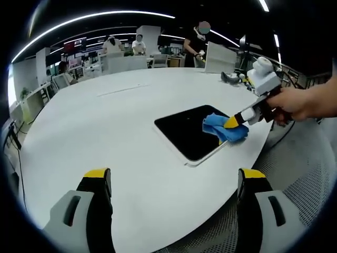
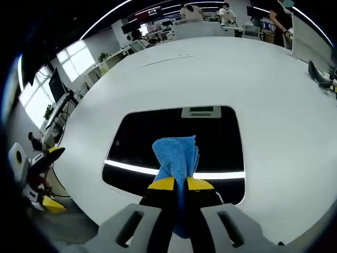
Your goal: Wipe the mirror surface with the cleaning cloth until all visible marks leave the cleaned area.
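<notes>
A big white oval desk (image 1: 105, 132) takes up most of this open office. Long strip lights (image 1: 89, 18) curve across a dark ceiling. Further back stand rows of workstations with monitors (image 1: 79, 45), and a few people (image 1: 139, 44) sit or stand among them. Bright windows (image 2: 68, 66) run along one side, with a leafy plant (image 2: 104, 56) near them. Beside the desk's edge the floor (image 1: 300, 174) is grey and patterned.

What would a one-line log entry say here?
right gripper: shut on blue cloth | cloth on mirror | left gripper: open, idle over table
</notes>
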Motion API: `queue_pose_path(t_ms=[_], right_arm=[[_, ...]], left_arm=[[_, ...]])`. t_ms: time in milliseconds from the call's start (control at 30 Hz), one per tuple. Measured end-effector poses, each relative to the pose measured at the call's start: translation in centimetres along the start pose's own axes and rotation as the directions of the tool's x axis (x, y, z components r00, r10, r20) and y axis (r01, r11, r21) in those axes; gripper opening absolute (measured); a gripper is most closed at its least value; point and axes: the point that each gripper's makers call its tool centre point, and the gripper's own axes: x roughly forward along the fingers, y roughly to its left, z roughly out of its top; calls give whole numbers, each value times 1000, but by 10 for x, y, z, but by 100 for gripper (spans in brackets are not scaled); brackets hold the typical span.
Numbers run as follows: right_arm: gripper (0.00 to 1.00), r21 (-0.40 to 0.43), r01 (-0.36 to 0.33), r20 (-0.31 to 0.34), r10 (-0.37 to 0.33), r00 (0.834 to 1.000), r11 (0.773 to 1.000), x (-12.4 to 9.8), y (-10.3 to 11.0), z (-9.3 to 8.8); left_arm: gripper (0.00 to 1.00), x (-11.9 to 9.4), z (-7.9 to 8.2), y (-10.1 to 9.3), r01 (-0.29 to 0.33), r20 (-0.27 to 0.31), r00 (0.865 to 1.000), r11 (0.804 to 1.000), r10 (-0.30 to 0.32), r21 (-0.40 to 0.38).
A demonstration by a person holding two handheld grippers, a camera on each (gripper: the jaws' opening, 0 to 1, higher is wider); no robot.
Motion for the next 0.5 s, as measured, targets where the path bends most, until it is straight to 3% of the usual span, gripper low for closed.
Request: queue_pose_path(t_ms=[500], right_arm=[[0, 41, -28, -1, 29, 1000, 999, -12, 4, -17]], left_arm=[[99, -1, 0, 2, -11, -2, 1000, 1000, 11, -4]])
